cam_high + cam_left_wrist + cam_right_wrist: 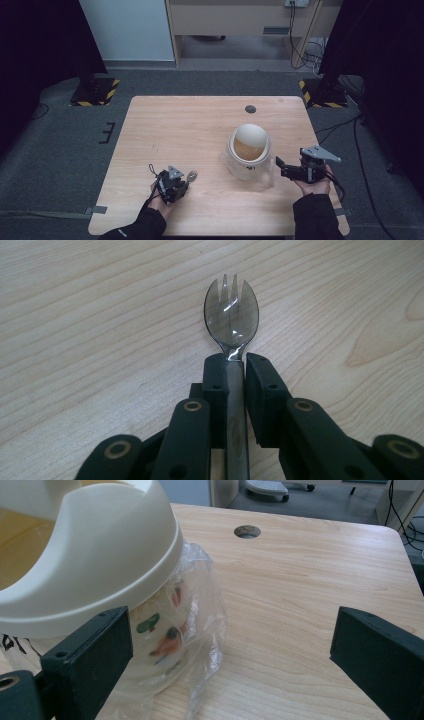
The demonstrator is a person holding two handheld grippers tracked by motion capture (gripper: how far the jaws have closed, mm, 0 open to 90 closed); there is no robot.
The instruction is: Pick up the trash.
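Your left gripper (235,371) clenches the clear spork (231,315) by its handle, seemingly for scooping, while your right gripper (232,652) gapes beside the plastic-wrapped cup (248,152), ready to steady it

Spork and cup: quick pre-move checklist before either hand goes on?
1. Left tongs shut on the spork handle: ok.
2. Spork head clear of the jaws, tines pointing away from the hand: ok.
3. Right tongs open wide enough for the cup: ok, jaws stand well apart.
4. Right tongs around the cup: not ok, the cup sits off toward one jaw, not between them.
5. Loose plastic wrap near the cup base could catch a jaw: not ok.
6. Cup contents and fill level: cannot tell.
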